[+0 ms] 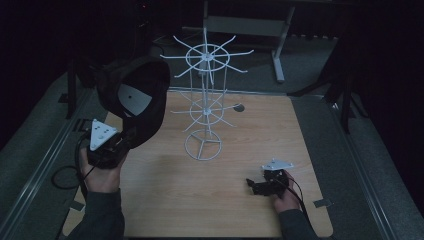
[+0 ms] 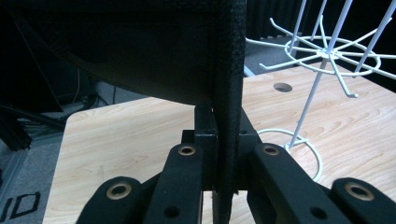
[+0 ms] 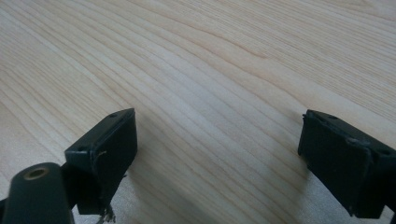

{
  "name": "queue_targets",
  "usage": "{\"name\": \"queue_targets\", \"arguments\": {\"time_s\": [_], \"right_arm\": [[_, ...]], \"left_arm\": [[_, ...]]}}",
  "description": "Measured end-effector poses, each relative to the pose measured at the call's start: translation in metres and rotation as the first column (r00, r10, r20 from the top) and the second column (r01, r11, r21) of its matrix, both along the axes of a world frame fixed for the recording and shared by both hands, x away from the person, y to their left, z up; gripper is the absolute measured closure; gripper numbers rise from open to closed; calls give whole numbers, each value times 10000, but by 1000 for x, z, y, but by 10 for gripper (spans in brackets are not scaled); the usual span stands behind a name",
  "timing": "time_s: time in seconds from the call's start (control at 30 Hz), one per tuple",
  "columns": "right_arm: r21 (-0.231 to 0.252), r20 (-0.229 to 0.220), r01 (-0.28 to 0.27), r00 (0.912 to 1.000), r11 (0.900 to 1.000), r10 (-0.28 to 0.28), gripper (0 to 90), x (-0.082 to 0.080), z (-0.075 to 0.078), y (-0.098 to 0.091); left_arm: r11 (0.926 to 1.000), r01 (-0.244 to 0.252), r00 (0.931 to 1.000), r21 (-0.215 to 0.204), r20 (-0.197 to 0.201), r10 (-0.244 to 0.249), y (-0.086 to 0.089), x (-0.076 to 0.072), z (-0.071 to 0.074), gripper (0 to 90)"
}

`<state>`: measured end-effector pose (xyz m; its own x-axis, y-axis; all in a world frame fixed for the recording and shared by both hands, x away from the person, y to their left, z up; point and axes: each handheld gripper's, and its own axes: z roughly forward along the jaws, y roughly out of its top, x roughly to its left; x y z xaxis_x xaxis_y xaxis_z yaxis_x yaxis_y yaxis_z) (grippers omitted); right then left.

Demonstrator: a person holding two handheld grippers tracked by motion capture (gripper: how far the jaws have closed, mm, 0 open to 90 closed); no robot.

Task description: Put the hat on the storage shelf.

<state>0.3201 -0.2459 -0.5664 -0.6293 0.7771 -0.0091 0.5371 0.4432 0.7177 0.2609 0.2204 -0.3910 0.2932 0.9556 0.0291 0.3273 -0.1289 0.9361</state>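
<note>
Holding: left tool point(image 1: 131, 136) clenched on black cap point(image 1: 135, 97), probably by its rim
Resting: right tool point(image 3: 217, 154) released, jaws wide apart over bench point(image 1: 240, 165)
Nearby: white wire rack point(image 1: 205, 95)

left tool point(image 1: 127, 136) clamped, raised; right tool point(image 1: 254, 186) agape, low.
</note>
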Motion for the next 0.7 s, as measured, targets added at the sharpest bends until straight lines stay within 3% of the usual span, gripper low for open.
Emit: {"name": "queue_targets", "arguments": {"time_s": [0.7], "right_arm": [[2,1,3,10000,10000,-3,117,0,0,0]], "left_arm": [[9993,-235,9991,287,349,225,-10,-3,5,863]]}}
